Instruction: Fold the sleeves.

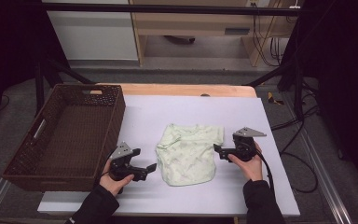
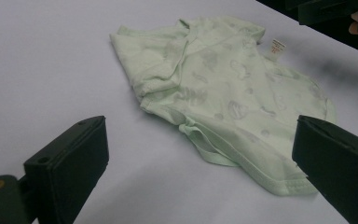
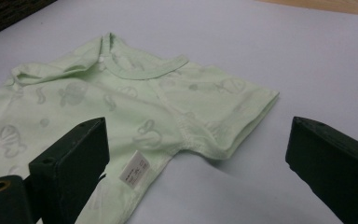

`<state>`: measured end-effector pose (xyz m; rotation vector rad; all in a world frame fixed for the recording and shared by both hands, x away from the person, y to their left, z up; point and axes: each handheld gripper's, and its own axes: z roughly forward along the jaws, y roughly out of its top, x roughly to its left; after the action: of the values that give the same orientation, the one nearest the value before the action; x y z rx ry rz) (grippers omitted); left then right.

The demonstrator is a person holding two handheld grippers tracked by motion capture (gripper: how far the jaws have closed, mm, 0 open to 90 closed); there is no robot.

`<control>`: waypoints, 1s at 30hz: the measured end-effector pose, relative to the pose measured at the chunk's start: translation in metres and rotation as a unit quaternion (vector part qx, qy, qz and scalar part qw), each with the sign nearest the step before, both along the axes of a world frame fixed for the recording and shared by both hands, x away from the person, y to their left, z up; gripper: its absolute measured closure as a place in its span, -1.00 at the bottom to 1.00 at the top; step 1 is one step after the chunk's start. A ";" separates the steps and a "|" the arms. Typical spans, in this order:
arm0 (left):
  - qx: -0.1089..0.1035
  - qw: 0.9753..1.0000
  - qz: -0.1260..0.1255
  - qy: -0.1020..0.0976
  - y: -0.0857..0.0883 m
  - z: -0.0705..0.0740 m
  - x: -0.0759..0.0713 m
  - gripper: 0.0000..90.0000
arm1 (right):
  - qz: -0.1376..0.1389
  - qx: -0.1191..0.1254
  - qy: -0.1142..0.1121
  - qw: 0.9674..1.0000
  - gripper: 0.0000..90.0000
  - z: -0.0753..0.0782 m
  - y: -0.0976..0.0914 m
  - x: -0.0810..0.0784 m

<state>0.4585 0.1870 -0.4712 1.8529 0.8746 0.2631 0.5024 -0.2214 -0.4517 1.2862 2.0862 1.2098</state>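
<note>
A pale green baby shirt (image 1: 189,153) lies flat mid-frame on the tabletop (image 1: 270,116), collar toward the top. The left gripper (image 1: 150,168) and right gripper (image 1: 217,150) flank it, fingers spread wide and empty; the right one sits closer, by the sleeve.

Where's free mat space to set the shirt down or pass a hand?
Free: the far strip of mat beyond the shirt, the near strip below its hem, and the basket interior. Crowded: both shirt flanks, taken by the left gripper and right gripper.
</note>
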 end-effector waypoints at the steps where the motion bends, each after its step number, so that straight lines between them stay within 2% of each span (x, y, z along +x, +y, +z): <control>1: 0.000 1.000 0.000 0.000 0.000 0.000 0.000 -0.93 | -0.003 0.000 0.001 1.000 -0.85 0.000 0.001 0.002; 12: 0.000 1.000 0.000 0.003 0.000 -0.001 0.001 -0.93 | -0.024 -0.020 0.008 0.999 -0.81 -0.005 0.002 0.026; 20: 0.001 1.000 0.001 0.004 0.000 -0.002 0.001 -0.93 | -0.032 -0.020 0.014 0.999 -0.79 -0.006 0.006 0.038; 27: 0.001 1.000 0.000 0.004 0.000 -0.002 0.001 -0.93 | -0.038 -0.030 0.030 0.998 -0.67 -0.013 0.006 0.045; 30: 0.001 1.000 0.000 0.004 0.000 -0.002 0.001 -0.93 | -0.047 -0.034 0.030 0.998 -0.57 -0.015 0.004 0.046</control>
<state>0.4590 0.1872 -0.4732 1.8562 0.8811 0.2568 0.5483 -0.2179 -0.4663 1.3903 2.0645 1.0633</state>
